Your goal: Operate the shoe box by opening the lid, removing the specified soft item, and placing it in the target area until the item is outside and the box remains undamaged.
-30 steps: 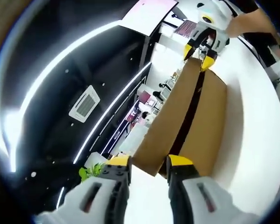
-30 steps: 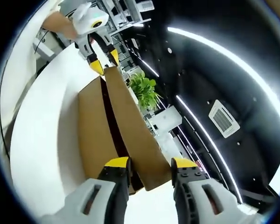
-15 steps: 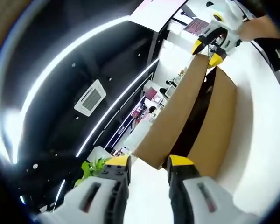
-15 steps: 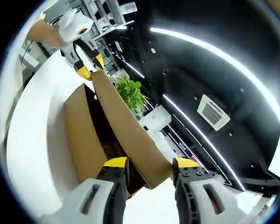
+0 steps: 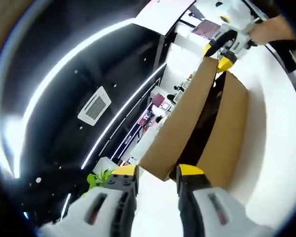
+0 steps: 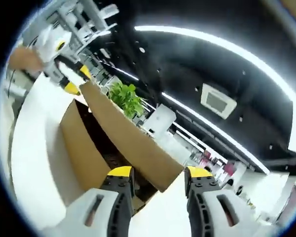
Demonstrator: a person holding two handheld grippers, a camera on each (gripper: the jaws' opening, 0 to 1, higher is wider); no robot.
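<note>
White table top [image 5: 281, 148] lies under the long brown cardboard shoe box [image 5: 227, 133], with a black ceiling and bright light strips above. Compared with a second ago, the box's flat brown cardboard lid [image 5: 180, 128] has tipped up higher, so the dark gap beside it is wider. The left gripper [image 5: 157, 174] and right gripper [image 6: 157, 174] each stand at one end of the lid, jaws spread around its corner; I cannot tell if they pinch it. Something dark sits inside the box, too unclear to name. The box is nearly open enough to reach in.

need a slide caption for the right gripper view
Right gripper and left gripper at opposite ends of the raised cardboard lid of the shoe box.
</note>
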